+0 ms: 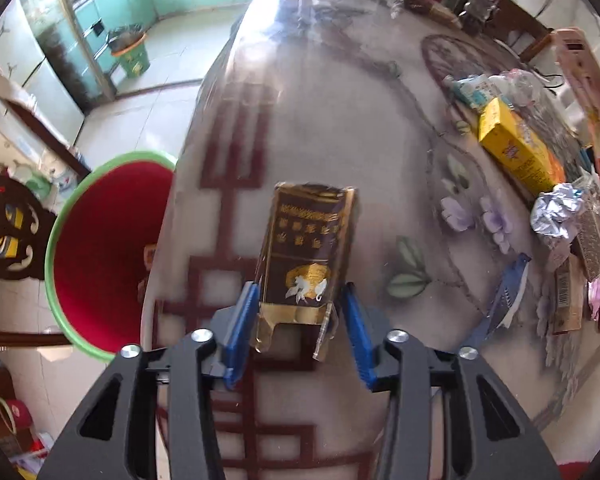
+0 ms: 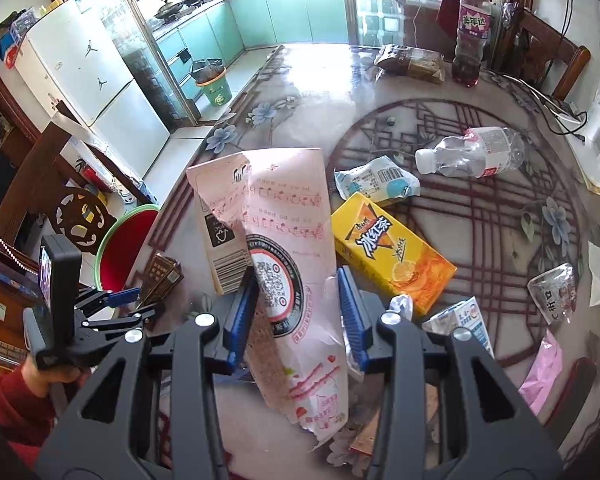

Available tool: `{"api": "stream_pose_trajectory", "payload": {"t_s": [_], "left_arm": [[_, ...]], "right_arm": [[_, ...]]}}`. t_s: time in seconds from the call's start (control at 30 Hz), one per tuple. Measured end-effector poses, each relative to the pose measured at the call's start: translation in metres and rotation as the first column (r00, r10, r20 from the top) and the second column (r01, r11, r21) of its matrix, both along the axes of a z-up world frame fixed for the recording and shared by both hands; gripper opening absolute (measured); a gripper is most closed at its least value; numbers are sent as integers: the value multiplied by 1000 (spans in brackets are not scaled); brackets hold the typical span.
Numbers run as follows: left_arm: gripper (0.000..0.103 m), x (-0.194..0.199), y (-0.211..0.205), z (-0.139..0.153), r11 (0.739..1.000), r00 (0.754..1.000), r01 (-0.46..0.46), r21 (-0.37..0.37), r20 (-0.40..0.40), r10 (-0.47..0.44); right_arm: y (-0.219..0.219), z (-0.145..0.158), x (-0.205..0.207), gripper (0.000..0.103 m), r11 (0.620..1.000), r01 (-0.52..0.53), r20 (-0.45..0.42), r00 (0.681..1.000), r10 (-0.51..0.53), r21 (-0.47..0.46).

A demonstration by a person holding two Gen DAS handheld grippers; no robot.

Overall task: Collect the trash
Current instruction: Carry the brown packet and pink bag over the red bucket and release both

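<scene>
A brown cigarette pack [image 1: 306, 252] sits at the centre of the left wrist view, clamped between the blue fingers [image 1: 242, 320] of the left gripper [image 1: 300, 300] above the worktop [image 1: 380, 160]. At left of the frame stands a red bin [image 1: 112, 248] with a green rim. The right gripper [image 2: 298, 280] clamps a pink paper wrapper [image 2: 284, 240], mid-frame; right of it lie a yellow tea carton [image 2: 388, 252] and a clear bottle [image 2: 472, 152].

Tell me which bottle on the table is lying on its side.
The clear plastic bottle with the white cap, lying mid-table above the yellow tea carton. The purple-labelled bottle at the far edge stands upright.
</scene>
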State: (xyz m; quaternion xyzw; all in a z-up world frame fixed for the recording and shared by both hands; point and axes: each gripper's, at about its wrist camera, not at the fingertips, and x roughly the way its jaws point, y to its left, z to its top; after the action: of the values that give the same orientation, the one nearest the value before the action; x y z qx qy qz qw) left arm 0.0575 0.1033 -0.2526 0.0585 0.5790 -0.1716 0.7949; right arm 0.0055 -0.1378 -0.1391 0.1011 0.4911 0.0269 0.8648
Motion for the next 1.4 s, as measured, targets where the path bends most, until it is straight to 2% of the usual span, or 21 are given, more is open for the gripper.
{"api": "stream_pose_trajectory", "payload": {"t_s": [0.13, 0.3, 0.57, 0.8, 1.17, 1.4], "left_arm": [[32, 5, 14, 27, 994, 998, -46, -99, 33, 50], [32, 13, 41, 60, 977, 985, -125, -173, 100, 144], [32, 22, 96, 82, 961, 955, -240, -137, 147, 259], [33, 28, 139, 94, 952, 933, -288, -98, 197, 303], [33, 49, 186, 74, 928, 918, -357, -109, 144, 370], [34, 63, 195, 65, 934, 925, -346, -84, 137, 355]], "right_arm": [[8, 5, 1, 39, 1000, 5, 11, 1000, -5, 24], [34, 12, 12, 39, 998, -27, 37, 999, 25, 58], [103, 21, 38, 39, 986, -147, 78, 987, 140, 84], [162, 18, 65, 40, 962, -229, 84, 972, 219, 148], [226, 3, 102, 40, 945, -280, 37, 960, 278, 169], [242, -8, 114, 40, 948, -273, 14, 961, 275, 161]]}}
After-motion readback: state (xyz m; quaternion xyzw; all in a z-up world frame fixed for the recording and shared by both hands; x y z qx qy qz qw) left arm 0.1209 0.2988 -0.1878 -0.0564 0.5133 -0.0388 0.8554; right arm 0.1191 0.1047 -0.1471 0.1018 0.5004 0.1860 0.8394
